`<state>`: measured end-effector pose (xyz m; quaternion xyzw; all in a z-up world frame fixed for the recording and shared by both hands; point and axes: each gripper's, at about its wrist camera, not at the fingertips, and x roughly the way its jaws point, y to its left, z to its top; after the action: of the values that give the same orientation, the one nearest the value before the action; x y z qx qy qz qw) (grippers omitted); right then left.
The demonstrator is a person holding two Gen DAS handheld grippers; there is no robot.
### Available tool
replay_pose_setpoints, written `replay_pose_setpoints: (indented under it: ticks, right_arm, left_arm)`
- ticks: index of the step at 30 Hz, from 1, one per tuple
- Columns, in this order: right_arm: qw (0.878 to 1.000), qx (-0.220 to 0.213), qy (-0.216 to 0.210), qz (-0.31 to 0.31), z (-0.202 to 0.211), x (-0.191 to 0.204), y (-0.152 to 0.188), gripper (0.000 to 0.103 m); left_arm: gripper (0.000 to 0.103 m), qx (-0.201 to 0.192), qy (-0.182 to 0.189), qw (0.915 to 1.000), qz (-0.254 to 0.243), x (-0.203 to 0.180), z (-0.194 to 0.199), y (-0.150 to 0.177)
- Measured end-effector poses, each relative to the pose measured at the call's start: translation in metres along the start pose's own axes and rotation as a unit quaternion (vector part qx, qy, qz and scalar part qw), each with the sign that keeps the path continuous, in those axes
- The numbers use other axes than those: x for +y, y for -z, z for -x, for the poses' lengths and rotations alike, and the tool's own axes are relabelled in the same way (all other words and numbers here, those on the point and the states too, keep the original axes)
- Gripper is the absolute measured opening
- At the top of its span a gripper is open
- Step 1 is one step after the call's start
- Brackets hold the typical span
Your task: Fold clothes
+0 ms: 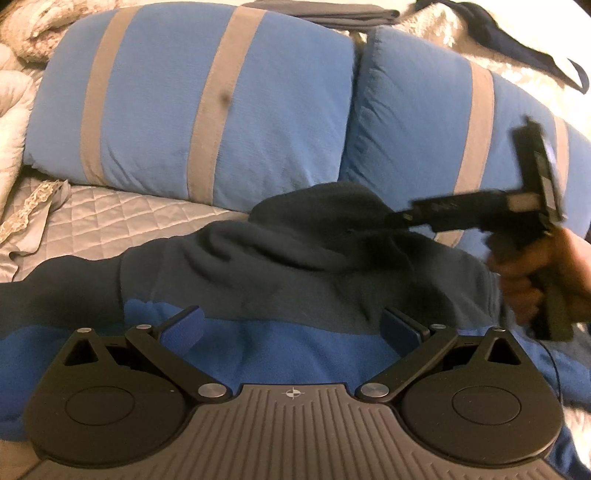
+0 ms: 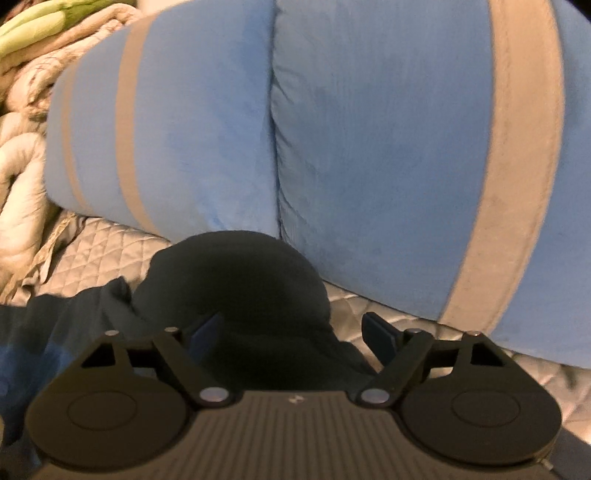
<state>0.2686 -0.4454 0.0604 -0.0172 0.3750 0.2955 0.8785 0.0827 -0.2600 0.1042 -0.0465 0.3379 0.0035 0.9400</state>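
Note:
A dark navy hoodie [image 1: 280, 273] with a bright blue band [image 1: 295, 347] lies spread on the quilted bedspread. Its hood [image 1: 317, 206] bunches up against the pillows. My left gripper [image 1: 291, 325] is open just above the blue band, with nothing between its fingers. In the left wrist view my right gripper [image 1: 397, 220], held by a hand [image 1: 532, 273], reaches in from the right over the hood. In its own view the right gripper [image 2: 291, 330] is open with the rounded hood [image 2: 236, 280] between and under its fingers.
Two blue pillows with grey stripes [image 1: 207, 103] [image 1: 417, 122] stand right behind the hoodie. Grey quilted bedspread [image 1: 122, 214] shows to the left, with a beige blanket [image 1: 14, 122] beyond. A dark garment [image 1: 535, 48] and a folded dark item [image 1: 321, 13] lie behind the pillows.

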Motion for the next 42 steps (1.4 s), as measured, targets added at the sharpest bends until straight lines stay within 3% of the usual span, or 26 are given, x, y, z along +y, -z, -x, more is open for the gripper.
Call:
replay_pose_setpoints:
  ticks: [3, 5, 7, 11, 17, 24, 28, 34, 39, 42]
  right_arm:
    - [1.0, -0.002, 0.001, -0.011, -0.019, 0.002, -0.001, 0.08]
    - [1.0, -0.009, -0.001, -0.016, -0.026, 0.003, 0.002, 0.055]
    - [1.0, -0.02, 0.002, -0.016, -0.027, 0.007, 0.005, 0.04]
    - [0.998, -0.055, 0.011, 0.012, -0.009, 0.014, 0.011, 0.025]
    - [0.988, -0.102, 0.041, 0.106, 0.041, 0.039, 0.031, 0.019]
    - [0.958, -0.123, 0.077, 0.246, 0.094, 0.084, 0.085, 0.018]
    - [0.941, -0.113, 0.077, 0.31, 0.115, 0.104, 0.122, 0.016]
    - [0.907, -0.076, 0.067, 0.409, 0.133, 0.13, 0.173, 0.013]
    - [0.889, -0.048, 0.061, 0.452, 0.143, 0.134, 0.201, 0.012]
    - [0.882, -0.033, 0.058, 0.467, 0.146, 0.136, 0.212, 0.012]
  left_arm:
    - [0.103, 0.0, 0.002, 1.0, -0.005, -0.001, -0.001, 0.0]
    - [0.103, 0.0, 0.002, 1.0, -0.007, -0.002, -0.001, 0.0]
    - [0.103, 0.0, 0.001, 1.0, -0.006, -0.001, -0.002, 0.0]
    - [0.103, 0.005, 0.006, 1.0, -0.004, 0.0, -0.003, 0.001]
    - [0.103, -0.016, 0.015, 0.9997, 0.009, 0.005, 0.0, -0.001]
    - [0.103, -0.073, 0.053, 0.9948, 0.047, 0.012, 0.012, -0.003]
    - [0.103, -0.085, 0.074, 0.9909, 0.074, 0.019, 0.015, -0.006]
    - [0.103, -0.086, 0.075, 0.9897, 0.087, 0.025, 0.016, -0.008]
    - [0.103, -0.106, 0.088, 0.9846, 0.107, 0.032, 0.019, -0.009]
    - [0.103, -0.084, 0.058, 0.992, 0.074, 0.027, 0.012, -0.007]
